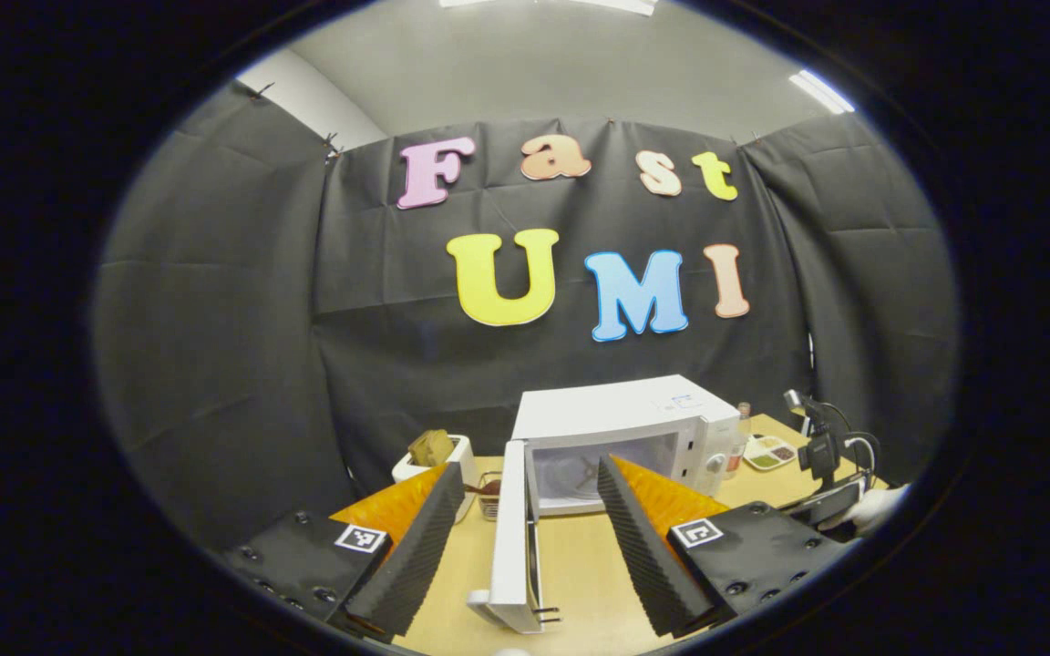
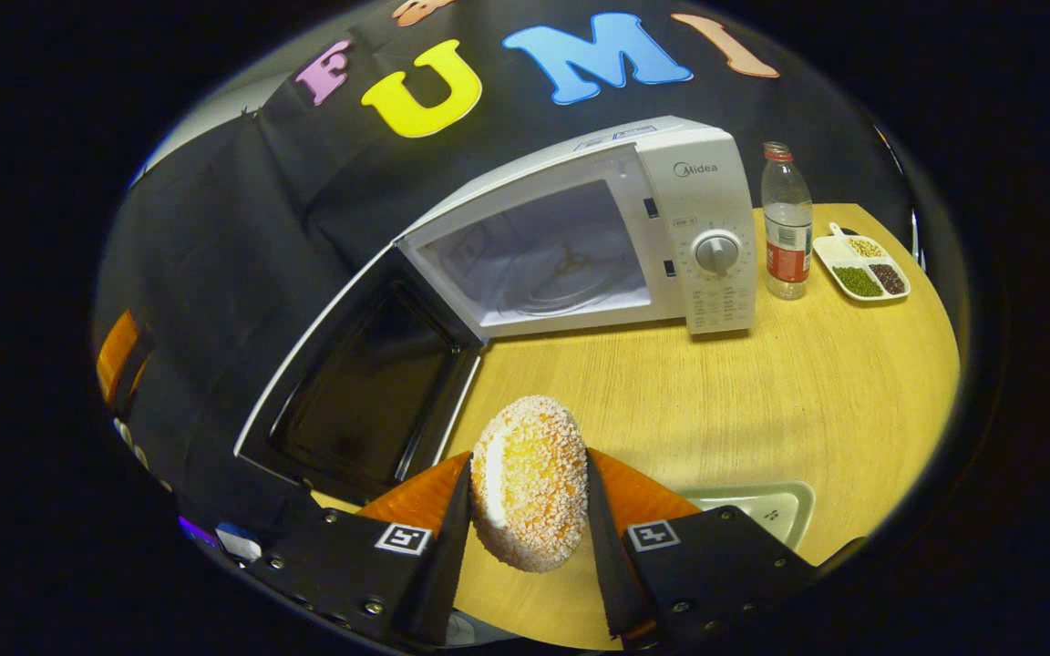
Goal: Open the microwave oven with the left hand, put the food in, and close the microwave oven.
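Microwave oven (image 2: 580, 237) on wooden table (image 2: 762, 392), door (image 2: 361, 383) swung fully out to the hinge side, cavity with glass turntable (image 2: 561, 292) exposed. Opening step judged complete; loading step in hand.

Right gripper (image 2: 530, 556) at 6 o'clock in the right gripper view, jaws narrowed onto the food (image 2: 530, 483), a round crumb-coated bun held on edge, both pads pressing its flat sides. Food lifted clear of the table, short of the cavity mouth, which lies toward 12 o'clock. Pale tray (image 2: 762, 506) at 4 o'clock, just beside the gripper body, apparently empty. Water bottle (image 2: 787, 223) and divided dish (image 2: 862, 269) at 2 o'clock, beside the control panel.

Left gripper (image 1: 530, 538) at 6 o'clock in the left gripper view, jaws wide, nothing clamped; door edge (image 1: 516, 528) seen end-on in the gap between the fingers, contact with either pad impossible to tell. White tub (image 1: 438, 460) with a brown item at 9 o'clock of the oven.

Next move, as judged: carry forward and slightly left toward the cavity, bun kept clear of the door's inner face and the lower sill, then lowered onto the turntable before release. Closing left for the left gripper afterwards.
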